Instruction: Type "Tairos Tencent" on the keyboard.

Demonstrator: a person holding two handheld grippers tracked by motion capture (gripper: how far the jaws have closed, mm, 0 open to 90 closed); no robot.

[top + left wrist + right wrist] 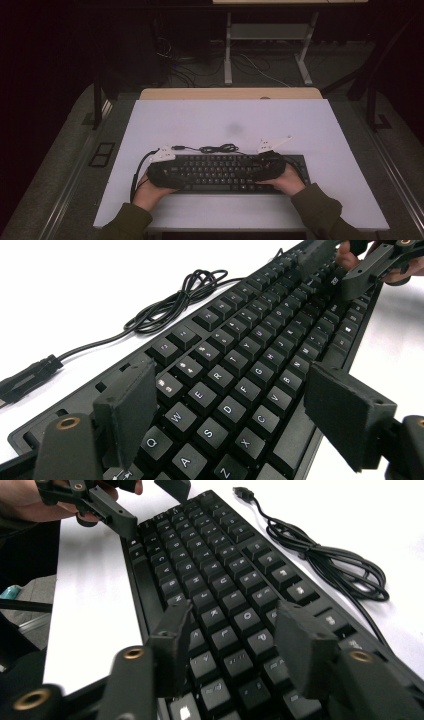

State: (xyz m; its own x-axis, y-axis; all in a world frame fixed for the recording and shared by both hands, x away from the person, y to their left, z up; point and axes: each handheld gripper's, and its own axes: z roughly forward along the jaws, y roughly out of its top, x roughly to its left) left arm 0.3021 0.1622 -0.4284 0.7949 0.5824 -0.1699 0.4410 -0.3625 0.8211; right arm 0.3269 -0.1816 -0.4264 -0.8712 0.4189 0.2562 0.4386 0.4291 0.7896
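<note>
We see one white table (230, 120), and on it one black keyboard (220, 172) lying flat near its front edge. One black cable (212, 148) lies coiled on the table just behind the keyboard, and its plug (27, 377) rests beyond the keyboard's left end. Two hands come in from the front, each with one gripper. Our left gripper (230, 415) hovers low over the keyboard's left end, jaws spread wide above the letter keys, gripping nothing. Our right gripper (232, 647) tilts down over the keyboard's right end, jaws apart over the keys, nothing pinched between them.
</note>
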